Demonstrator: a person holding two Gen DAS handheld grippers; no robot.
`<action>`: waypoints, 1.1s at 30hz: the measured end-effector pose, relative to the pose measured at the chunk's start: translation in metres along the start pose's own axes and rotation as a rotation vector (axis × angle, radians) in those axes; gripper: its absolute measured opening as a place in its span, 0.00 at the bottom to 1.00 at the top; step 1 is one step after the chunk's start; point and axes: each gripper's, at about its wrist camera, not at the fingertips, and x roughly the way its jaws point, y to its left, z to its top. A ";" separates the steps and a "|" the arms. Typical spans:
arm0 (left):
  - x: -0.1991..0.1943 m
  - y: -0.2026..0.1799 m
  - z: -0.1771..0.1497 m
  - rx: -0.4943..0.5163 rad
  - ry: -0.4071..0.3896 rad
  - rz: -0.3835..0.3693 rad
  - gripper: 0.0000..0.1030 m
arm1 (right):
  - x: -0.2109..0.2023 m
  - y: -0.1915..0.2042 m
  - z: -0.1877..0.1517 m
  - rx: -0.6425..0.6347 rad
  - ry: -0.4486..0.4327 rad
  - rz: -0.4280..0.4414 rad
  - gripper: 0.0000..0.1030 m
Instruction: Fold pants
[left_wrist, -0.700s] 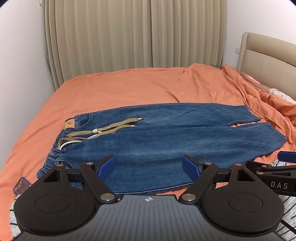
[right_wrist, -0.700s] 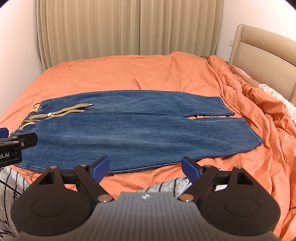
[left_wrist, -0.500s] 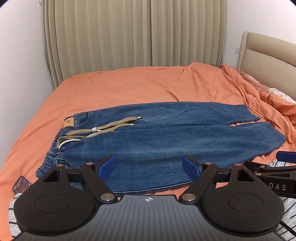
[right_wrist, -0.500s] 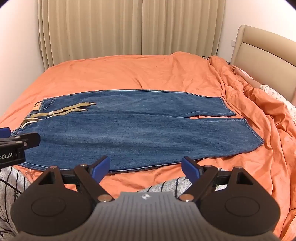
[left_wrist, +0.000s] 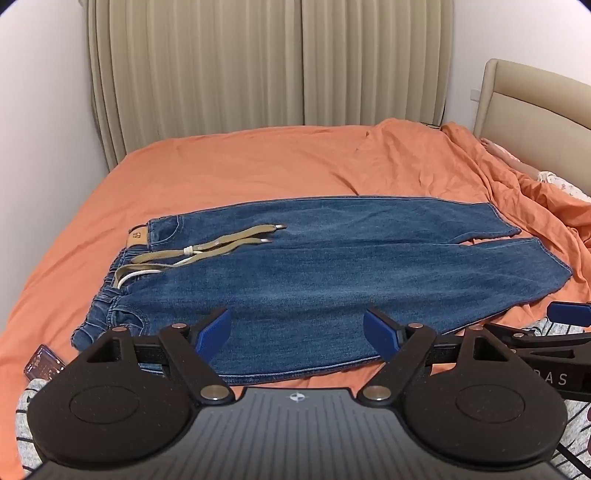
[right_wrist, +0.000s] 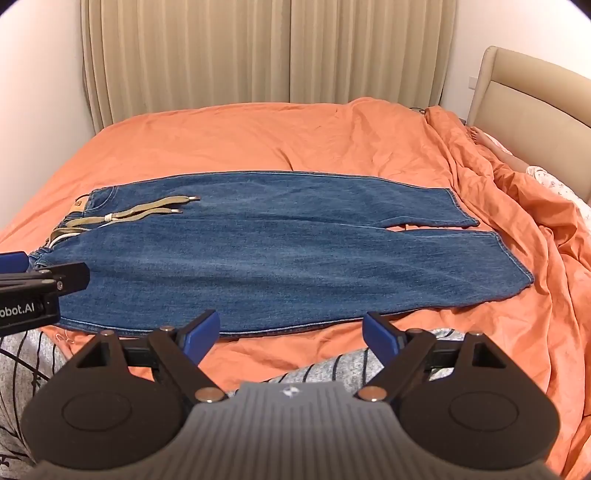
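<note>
Blue denim pants (left_wrist: 314, 273) lie flat across an orange bed, waistband with an olive drawstring (left_wrist: 207, 247) at the left, leg hems at the right. The two legs lie side by side. They also show in the right wrist view (right_wrist: 280, 251). My left gripper (left_wrist: 297, 332) is open and empty, above the near edge of the pants near the waist end. My right gripper (right_wrist: 291, 330) is open and empty, just short of the near leg's edge. Each gripper's side shows in the other's view.
The orange bedsheet (left_wrist: 258, 162) covers the bed; rumpled orange bedding (right_wrist: 517, 206) is piled at the right by a beige headboard (right_wrist: 535, 96). A small purple object (left_wrist: 42, 363) lies at the near left. Beige curtains hang behind. Grey patterned fabric (right_wrist: 332, 365) lies below the grippers.
Both grippers have risen and pulled back slightly, so the pants sit a little lower and smaller in view. Both stay open.
</note>
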 end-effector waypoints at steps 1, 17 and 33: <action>0.000 0.000 0.000 0.000 0.000 0.000 0.92 | 0.000 0.001 0.000 -0.002 0.001 0.000 0.79; 0.001 0.002 0.002 -0.001 0.005 -0.001 0.92 | 0.002 -0.002 0.002 -0.010 0.018 0.002 0.79; -0.001 0.003 0.003 0.003 0.010 0.000 0.92 | 0.005 -0.002 0.003 -0.011 0.031 0.001 0.79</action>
